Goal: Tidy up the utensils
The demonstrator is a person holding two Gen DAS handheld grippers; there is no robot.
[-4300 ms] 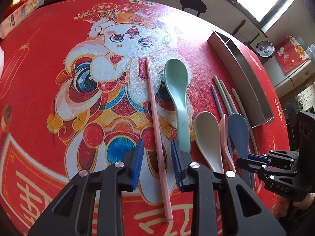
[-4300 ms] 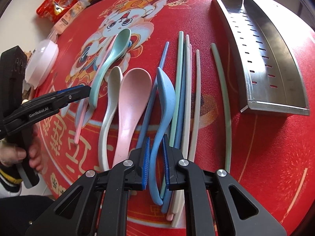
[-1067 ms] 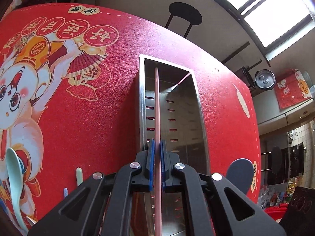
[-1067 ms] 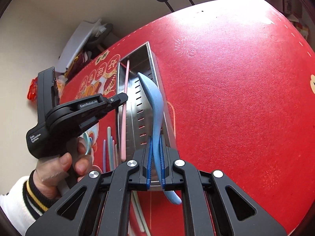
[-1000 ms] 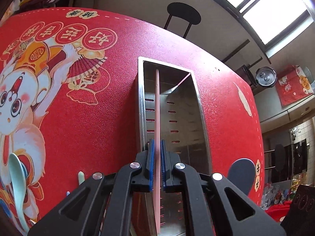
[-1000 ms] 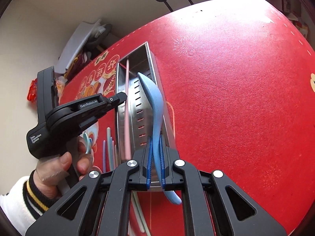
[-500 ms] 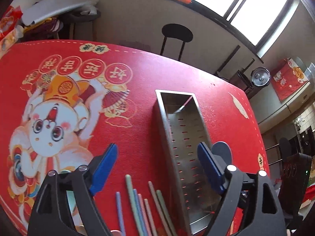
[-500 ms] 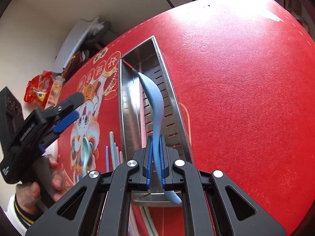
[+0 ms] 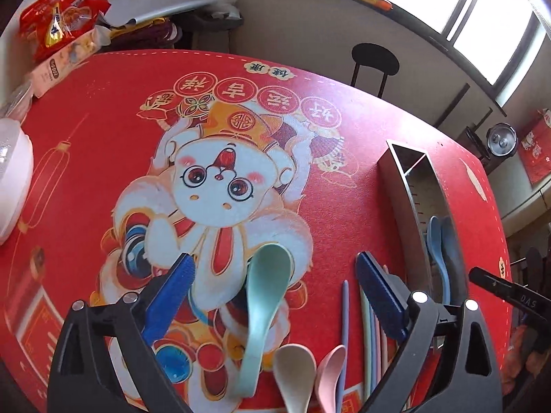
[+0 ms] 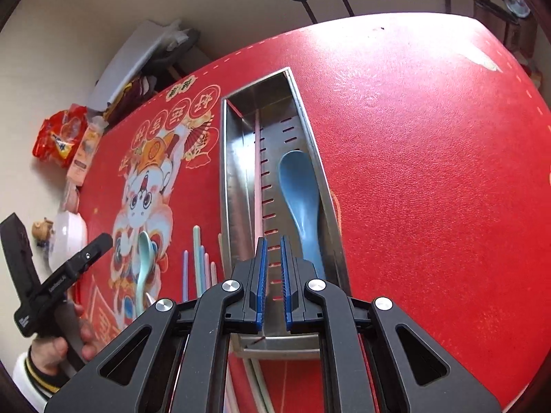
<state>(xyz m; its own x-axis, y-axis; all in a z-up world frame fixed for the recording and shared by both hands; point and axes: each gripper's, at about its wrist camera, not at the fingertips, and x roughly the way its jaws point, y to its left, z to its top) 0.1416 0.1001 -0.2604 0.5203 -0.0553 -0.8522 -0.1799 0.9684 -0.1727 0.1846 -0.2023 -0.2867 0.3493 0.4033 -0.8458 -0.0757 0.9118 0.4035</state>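
Note:
A steel utensil tray [image 10: 234, 186] lies on the red mat and holds a pink chopstick [image 10: 257, 158] and a blue spoon [image 10: 299, 189]. My right gripper [image 10: 272, 275] hovers over the tray's near end, jaws slightly apart, empty. My left gripper [image 9: 272, 285] is wide open above a mint-green spoon [image 9: 265, 296]. Beside it lie a cream spoon [image 9: 294, 371], a pink spoon [image 9: 330, 368] and several chopsticks [image 9: 365, 330]. The tray [image 9: 399, 186] with the blue spoon [image 9: 439, 251] shows at right in the left wrist view.
A white lidded bowl [image 9: 10, 179] and snack packets [image 9: 58, 31] sit at the mat's far left edge. A black chair [image 9: 373, 65] stands behind the table. The left gripper [image 10: 51, 282] also shows in the right wrist view.
The right gripper let go of the blue spoon, which now lies in the tray. The left gripper, having dropped the pink chopstick in the tray, moved back left over the mint-green spoon.

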